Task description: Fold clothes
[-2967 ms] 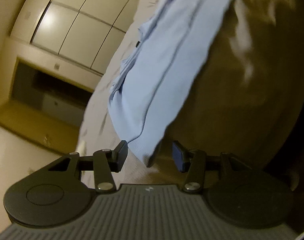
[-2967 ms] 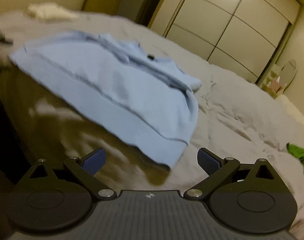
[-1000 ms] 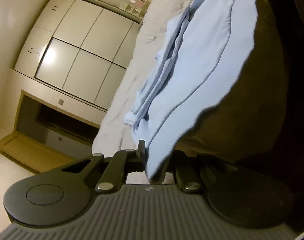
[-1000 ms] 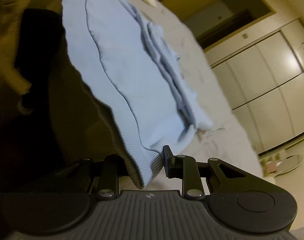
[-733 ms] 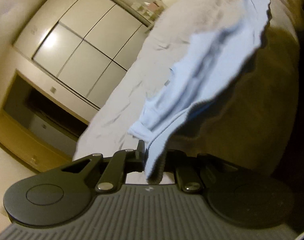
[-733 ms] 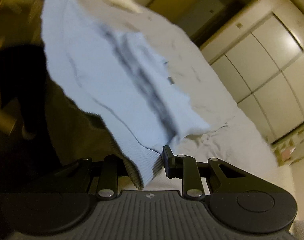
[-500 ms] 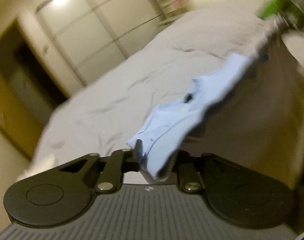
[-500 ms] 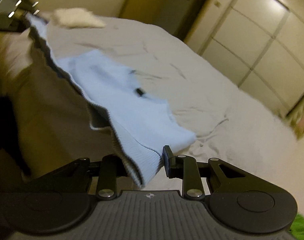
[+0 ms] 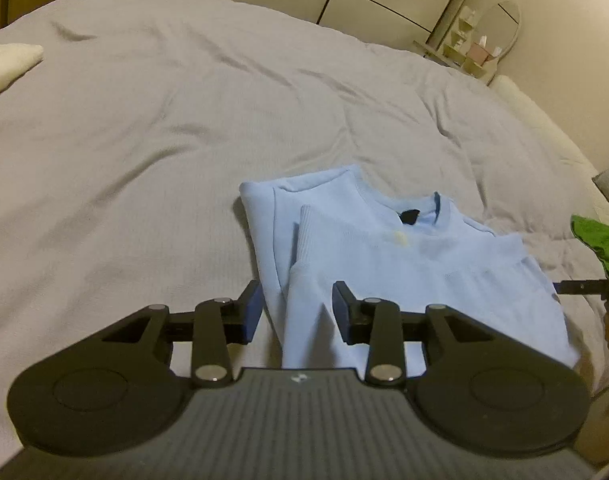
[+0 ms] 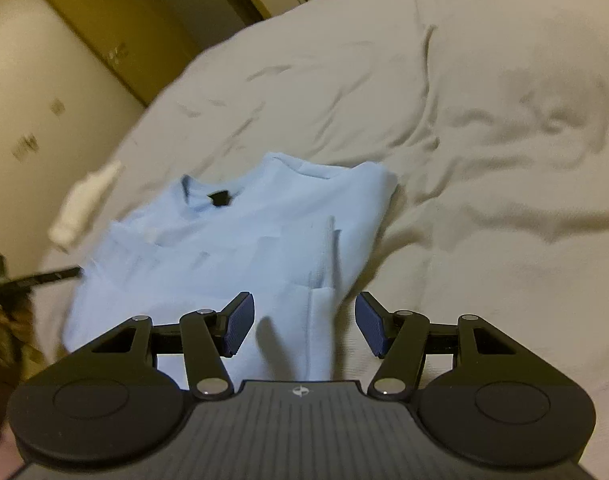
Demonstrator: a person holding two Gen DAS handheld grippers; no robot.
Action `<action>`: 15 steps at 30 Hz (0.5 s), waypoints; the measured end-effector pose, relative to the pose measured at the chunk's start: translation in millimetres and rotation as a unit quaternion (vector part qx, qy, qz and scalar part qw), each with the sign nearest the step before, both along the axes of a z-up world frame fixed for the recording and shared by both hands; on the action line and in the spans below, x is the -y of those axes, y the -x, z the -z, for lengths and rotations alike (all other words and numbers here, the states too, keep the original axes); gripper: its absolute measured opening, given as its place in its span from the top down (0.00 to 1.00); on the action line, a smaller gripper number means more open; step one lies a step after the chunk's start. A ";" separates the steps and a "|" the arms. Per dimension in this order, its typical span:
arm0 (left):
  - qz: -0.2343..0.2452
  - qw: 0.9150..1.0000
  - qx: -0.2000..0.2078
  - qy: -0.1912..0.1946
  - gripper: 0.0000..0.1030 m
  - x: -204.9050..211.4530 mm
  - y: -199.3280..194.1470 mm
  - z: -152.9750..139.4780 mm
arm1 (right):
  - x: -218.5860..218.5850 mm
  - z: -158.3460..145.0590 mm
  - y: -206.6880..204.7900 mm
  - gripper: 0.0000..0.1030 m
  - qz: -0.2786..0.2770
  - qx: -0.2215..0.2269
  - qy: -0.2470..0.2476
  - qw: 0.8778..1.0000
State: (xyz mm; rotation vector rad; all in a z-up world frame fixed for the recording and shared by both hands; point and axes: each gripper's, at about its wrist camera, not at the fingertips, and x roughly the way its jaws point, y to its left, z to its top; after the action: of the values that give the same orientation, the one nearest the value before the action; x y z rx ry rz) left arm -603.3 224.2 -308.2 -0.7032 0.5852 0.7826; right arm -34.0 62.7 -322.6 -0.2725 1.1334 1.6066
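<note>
Blue sweater [image 9: 404, 264] lying folded on grey bed [image 9: 144, 120], collar facing away. Left gripper [image 9: 296, 312] hovering over near left edge, fingers apart, gripping nothing. Right gripper [image 10: 304, 328] hovering over right edge, also parted (view slightly blurring). Green cloth [image 9: 598, 240] sitting beside.

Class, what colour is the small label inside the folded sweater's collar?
Black, or very dark, on the light blue sweater; the label shows best in the left wrist view.
</note>
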 end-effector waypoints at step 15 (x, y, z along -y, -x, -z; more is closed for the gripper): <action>0.029 0.995 -0.069 -0.066 0.87 11.8 -38.2 23.4 | -34.4 30.8 16.1 0.65 0.003 0.021 0.006 1.000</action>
State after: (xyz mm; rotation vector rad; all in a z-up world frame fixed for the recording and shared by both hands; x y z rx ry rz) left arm -565.1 212.4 -331.6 -0.5125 0.6694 0.8114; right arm -50.1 97.1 -353.4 -0.3082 1.1103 1.5820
